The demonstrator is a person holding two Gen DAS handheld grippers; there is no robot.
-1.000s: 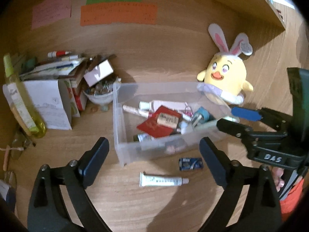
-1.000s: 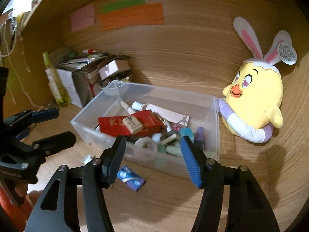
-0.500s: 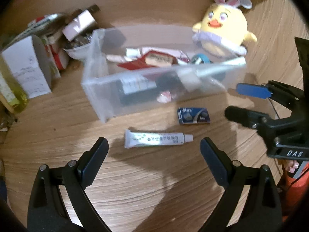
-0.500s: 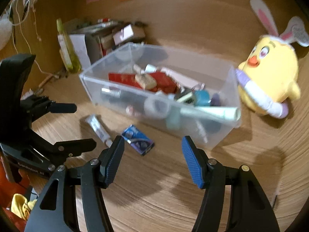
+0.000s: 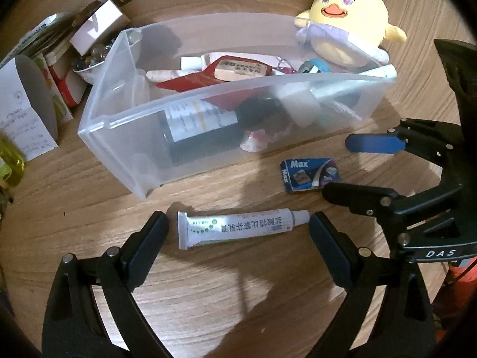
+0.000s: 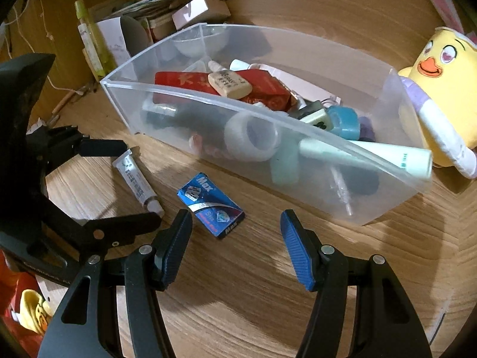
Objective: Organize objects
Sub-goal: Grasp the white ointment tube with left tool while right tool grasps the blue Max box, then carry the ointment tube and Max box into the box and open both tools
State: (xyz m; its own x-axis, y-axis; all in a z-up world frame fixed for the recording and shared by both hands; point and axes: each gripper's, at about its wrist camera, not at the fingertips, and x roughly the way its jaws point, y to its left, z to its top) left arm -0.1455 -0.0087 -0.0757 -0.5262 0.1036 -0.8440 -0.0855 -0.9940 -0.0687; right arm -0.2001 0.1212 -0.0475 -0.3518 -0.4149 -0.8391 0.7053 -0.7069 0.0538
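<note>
Most small things already lie in the clear bin point(image 5: 125, 137) on the counter point(image 5: 238, 313); two are left outside, just before its near wall: a white tube point(image 5: 238, 229) and a blue Max packet point(image 5: 310, 174). The left gripper point(image 5: 238, 232) brackets the tube, jaws spread, not touching. The right gripper point(image 6: 235, 247) hovers by the packet, jaws spread, empty.

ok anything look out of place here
Two things lie loose on the desk in front of the bin, while the other small items are inside it: a white tube and a blue Max box. A long pale tube also pokes out over the bin's rim.
</note>
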